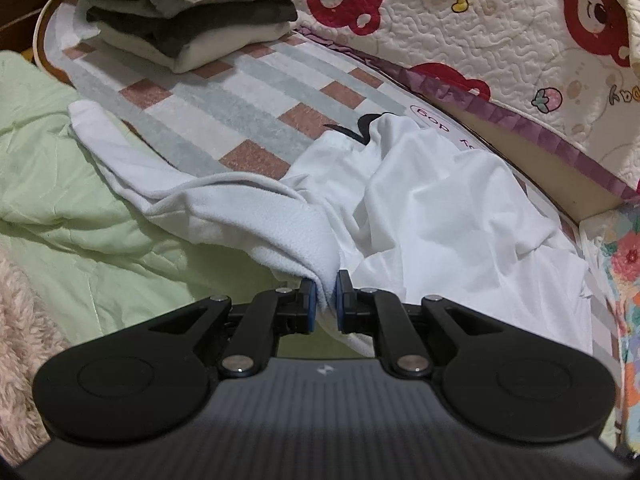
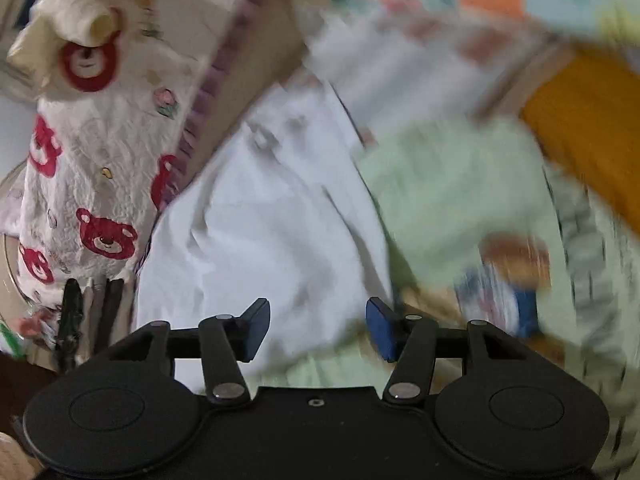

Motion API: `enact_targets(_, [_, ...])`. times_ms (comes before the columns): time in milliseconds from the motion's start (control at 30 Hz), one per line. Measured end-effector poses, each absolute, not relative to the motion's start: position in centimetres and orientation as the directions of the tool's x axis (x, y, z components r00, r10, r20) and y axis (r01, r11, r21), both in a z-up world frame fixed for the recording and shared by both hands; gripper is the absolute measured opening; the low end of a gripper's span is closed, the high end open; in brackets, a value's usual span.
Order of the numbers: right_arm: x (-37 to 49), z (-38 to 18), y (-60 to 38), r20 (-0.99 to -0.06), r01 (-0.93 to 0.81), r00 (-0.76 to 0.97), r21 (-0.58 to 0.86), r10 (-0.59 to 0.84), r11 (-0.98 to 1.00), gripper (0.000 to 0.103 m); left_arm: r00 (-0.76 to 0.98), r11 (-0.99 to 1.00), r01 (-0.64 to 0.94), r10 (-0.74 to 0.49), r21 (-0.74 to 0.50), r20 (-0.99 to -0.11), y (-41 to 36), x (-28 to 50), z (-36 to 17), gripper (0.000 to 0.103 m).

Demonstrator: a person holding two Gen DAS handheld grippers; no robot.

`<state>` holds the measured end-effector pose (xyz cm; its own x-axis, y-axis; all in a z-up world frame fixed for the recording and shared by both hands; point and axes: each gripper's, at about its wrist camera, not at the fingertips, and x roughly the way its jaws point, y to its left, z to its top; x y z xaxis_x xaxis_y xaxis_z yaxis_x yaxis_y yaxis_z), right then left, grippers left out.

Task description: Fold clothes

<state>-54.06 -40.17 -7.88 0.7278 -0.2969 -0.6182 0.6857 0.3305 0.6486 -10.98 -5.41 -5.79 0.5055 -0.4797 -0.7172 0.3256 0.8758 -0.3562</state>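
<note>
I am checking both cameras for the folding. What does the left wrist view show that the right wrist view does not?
Only the left wrist view: the left gripper shut on the white garment, and a stack of folded clothes. Only the right wrist view: the right gripper open and holding nothing, and an orange cloth. Both: the white garment, the bear-print quilt and the green blanket.

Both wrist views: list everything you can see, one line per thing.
white garment: one, white, crumpled on the checked sheet
checked sheet: one, grey, white and brown, under the garment
folded clothes: one stack, grey and cream, far end of sheet
green blanket: one, pale green, beside the sheet
bear quilt: one, cream with red bears, behind
left gripper: shut on the garment's edge
right gripper: open, empty
</note>
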Motion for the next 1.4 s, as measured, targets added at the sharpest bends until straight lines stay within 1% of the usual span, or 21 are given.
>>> enact_targets(100, [-51.4, -6.3, -40.3, -0.634, 0.680, 0.701, 0.457, -0.327, 0.574, 0.059, 0.491, 0.874, 0.311, -0.484, -0.373, -0.724, -5.2, -10.6, -6.3, 0.009])
enact_targets(200, [-49.9, -7.0, -41.6, -0.669, 0.648, 0.676, 0.342, -0.308, 0.681, 0.059, 0.479, 0.872, 0.304, -0.487, -0.383, -0.730, -5.2, -10.2, -6.6, 0.009])
enact_targets(300, [-49.0, -9.1, -43.8, -0.727, 0.647, 0.651, 0.385, -0.216, 0.658, 0.059, 0.478, 0.874, 0.306, -0.485, -0.378, -0.733, -5.3, -10.2, -6.7, 0.009])
enact_targets(400, [-49.3, -9.1, -43.8, -0.694, 0.607, 0.693, 0.416, -0.195, 0.677, 0.060, 0.475, 0.876, 0.301, -0.480, -0.376, -0.738, -5.3, -10.1, -6.8, 0.009])
enact_targets(433, [-49.4, -9.1, -43.8, -0.682, 0.594, 0.707, 0.427, -0.189, 0.682, 0.043, 0.475, 0.877, 0.300, -0.479, -0.376, -0.738, -5.3, -10.1, -6.9, 0.009])
enact_targets(467, [-49.5, -9.1, -43.8, -0.670, 0.580, 0.720, 0.437, -0.181, 0.688, 0.006, 0.475, 0.877, 0.298, -0.479, -0.377, -0.738, -5.3, -10.1, -6.9, 0.009])
enact_targets(500, [-49.6, -9.0, -43.8, -0.653, 0.561, 0.736, 0.446, -0.175, 0.697, 0.007, 0.476, 0.876, 0.299, -0.481, -0.379, -0.737, -5.2, -10.1, -6.8, 0.009])
enact_targets(533, [-50.0, -8.3, -43.2, -0.605, 0.513, 0.777, 0.453, -0.171, 0.729, 0.007, 0.478, 0.873, 0.301, -0.486, -0.383, -0.732, -5.1, -10.2, -6.6, 0.009])
enact_targets(633, [-52.7, -5.0, -41.2, -0.389, 0.317, 0.914, 0.510, -0.115, 0.800, 0.007, 0.485, 0.860, 0.312, -0.510, -0.404, -0.711, -4.5, -10.7, -5.8, 0.009])
enact_targets(700, [-55.3, -3.8, -40.0, -0.305, 0.235, 0.949, 0.514, -0.080, 0.825, 0.007, 0.491, 0.849, 0.324, -0.528, -0.417, -0.693, -4.0, -11.2, -5.1, 0.009])
enact_targets(733, [-56.3, -4.0, -39.6, -0.308, 0.229, 0.949, 0.520, -0.069, 0.823, 0.007, 0.492, 0.847, 0.329, -0.532, -0.419, -0.689, -3.8, -11.4, -4.8, 0.009])
enact_targets(767, [-57.3, -4.8, -39.3, -0.346, 0.258, 0.935, 0.523, -0.074, 0.812, 0.007, 0.483, 0.849, 0.324, -0.527, -0.416, -0.699, -3.8, -11.4, -5.0, 0.009])
enact_targets(867, [-59.0, -8.2, -38.9, -0.504, 0.405, 0.856, 0.513, -0.117, 0.757, 0.007, 0.455, 0.858, 0.310, -0.512, -0.409, -0.728, -4.0, -11.3, -5.5, 0.009])
enact_targets(933, [-58.9, -9.7, -38.9, -0.573, 0.496, 0.806, 0.518, -0.148, 0.697, 0.008, 0.434, 0.863, 0.286, -0.504, -0.416, -0.747, -4.1, -11.0, -6.3, 0.009])
enact_targets(967, [-58.8, -9.8, -38.8, -0.587, 0.528, 0.793, 0.529, -0.163, 0.664, 0.012, 0.434, 0.863, 0.282, -0.504, -0.418, -0.747, -4.1, -11.0, -6.4, 0.009])
enact_targets(1033, [-58.6, -9.9, -38.7, -0.603, 0.570, 0.777, 0.551, -0.182, 0.609, 0.013, 0.434, 0.864, 0.274, -0.503, -0.422, -0.747, -4.0, -10.9, -6.5, 0.009])
enact_targets(1067, [-58.6, -9.7, -38.8, -0.618, 0.597, 0.763, 0.561, -0.190, 0.574, 0.028, 0.434, 0.864, 0.270, -0.504, -0.426, -0.747, -4.0, -10.9, -6.6, 0.009])
enact_targets(1133, [-59.1, -9.5, -39.1, -0.649, 0.647, 0.737, 0.593, -0.192, 0.479, 0.043, 0.427, 0.858, 0.255, -0.513, -0.445, -0.745, -3.8, -10.6, -6.8, 0.009])
enact_targets(1167, [-59.3, -9.4, -39.2, -0.655, 0.658, 0.735, 0.625, -0.178, 0.420, 0.045, 0.424, 0.856, 0.248, -0.518, -0.455, -0.743, -3.7, -10.5, -7.0, 0.009])
enact_targets(1300, [-58.9, -10.7, -38.4, -0.605, 0.601, 0.792, 0.754, -0.075, 0.266, 0.052, 0.406, 0.840, 0.208, -0.541, -0.502, -0.737, -3.4, -9.8, -7.7, 0.010])
enact_targets(1400, [-57.5, -12.3, -38.1, -0.633, 0.634, 0.769, 0.738, -0.089, 0.231, 0.057, 0.389, 0.819, 0.173, -0.568, -0.548, -0.726, -3.0, -9.4, -8.2, 0.010])
